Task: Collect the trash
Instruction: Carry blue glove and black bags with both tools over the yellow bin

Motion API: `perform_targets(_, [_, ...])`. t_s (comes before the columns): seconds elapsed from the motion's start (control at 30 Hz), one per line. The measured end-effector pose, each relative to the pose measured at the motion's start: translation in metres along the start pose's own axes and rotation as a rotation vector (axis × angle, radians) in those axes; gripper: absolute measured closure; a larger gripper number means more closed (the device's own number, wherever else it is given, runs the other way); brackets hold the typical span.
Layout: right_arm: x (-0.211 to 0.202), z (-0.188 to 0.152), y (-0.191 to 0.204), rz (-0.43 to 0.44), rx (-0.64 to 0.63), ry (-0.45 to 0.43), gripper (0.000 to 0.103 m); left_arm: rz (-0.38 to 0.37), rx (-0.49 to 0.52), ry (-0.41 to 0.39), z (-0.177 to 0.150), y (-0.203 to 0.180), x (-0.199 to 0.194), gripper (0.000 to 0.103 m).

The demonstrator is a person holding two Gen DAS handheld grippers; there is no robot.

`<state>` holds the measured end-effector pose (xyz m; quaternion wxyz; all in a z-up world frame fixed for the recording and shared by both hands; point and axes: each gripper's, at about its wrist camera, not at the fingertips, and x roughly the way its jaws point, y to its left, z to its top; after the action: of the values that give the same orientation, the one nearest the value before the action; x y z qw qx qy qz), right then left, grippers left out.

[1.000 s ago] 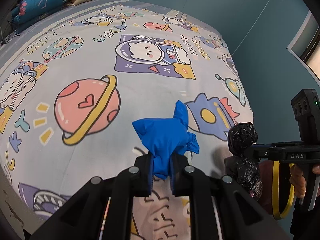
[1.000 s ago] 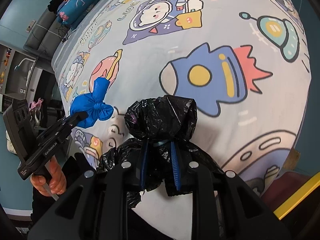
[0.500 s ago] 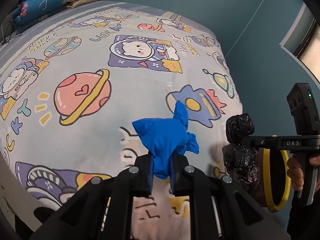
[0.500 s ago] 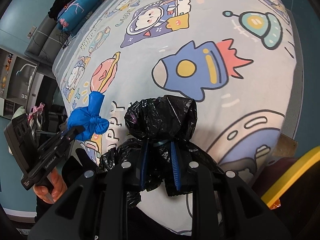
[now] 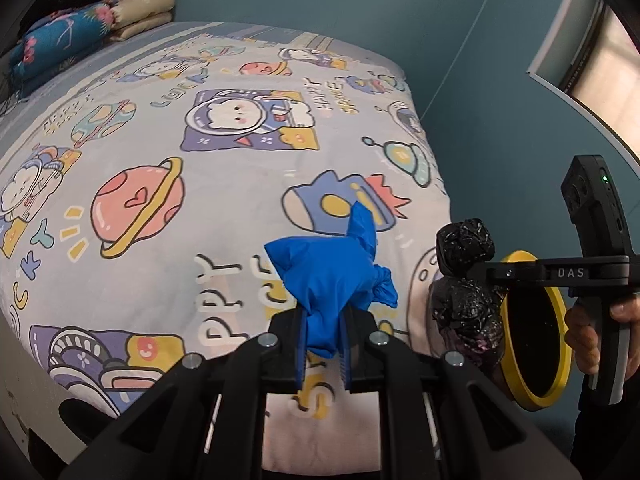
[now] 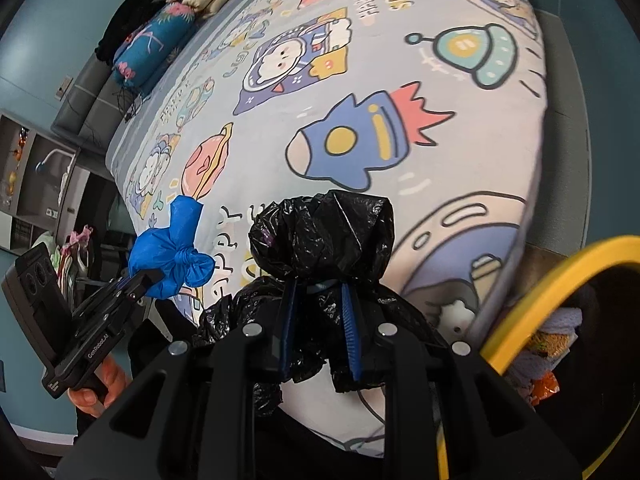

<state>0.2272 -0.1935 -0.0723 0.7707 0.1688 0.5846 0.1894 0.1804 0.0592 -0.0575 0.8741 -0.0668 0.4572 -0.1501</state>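
My left gripper point(image 5: 323, 346) is shut on a knotted blue plastic bag point(image 5: 332, 276), held in the air over the foot of the bed. The right wrist view shows the same blue bag point(image 6: 172, 252) in the left gripper point(image 6: 144, 280) at lower left. My right gripper point(image 6: 318, 324) is shut on the neck of a tied black trash bag point(image 6: 324, 236). In the left wrist view that black bag point(image 5: 466, 280) hangs at the right, pinched by the right gripper point(image 5: 480, 270). A yellow-rimmed black bin point(image 6: 560, 280) sits at the lower right, with trash inside, and shows too in the left wrist view as a yellow ring point(image 5: 536, 328).
The bed point(image 5: 240, 184) has a cartoon space-print cover and fills most of both views. Folded pillows and bedding point(image 5: 80, 32) lie at its far end. Teal walls surround it; a window point(image 5: 600, 64) is at the right. Shelves point(image 6: 36, 176) stand left of the bed. A hand point(image 5: 608, 332) grips the right handle.
Both grippers have pulled back and up from the bed, each still holding its bag. The bed's foot edge and the yellow-rimmed bin have come further into view.
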Motion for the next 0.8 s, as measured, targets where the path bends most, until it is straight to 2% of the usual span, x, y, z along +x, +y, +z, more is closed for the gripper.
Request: perform_targets(0.8, [-0.089, -0.062, -0.112, -0.056, 0.267, -0.168, 0.082, -0.123, 0.182, -0.006, -0.004, -0.115, -0.005, 0.092])
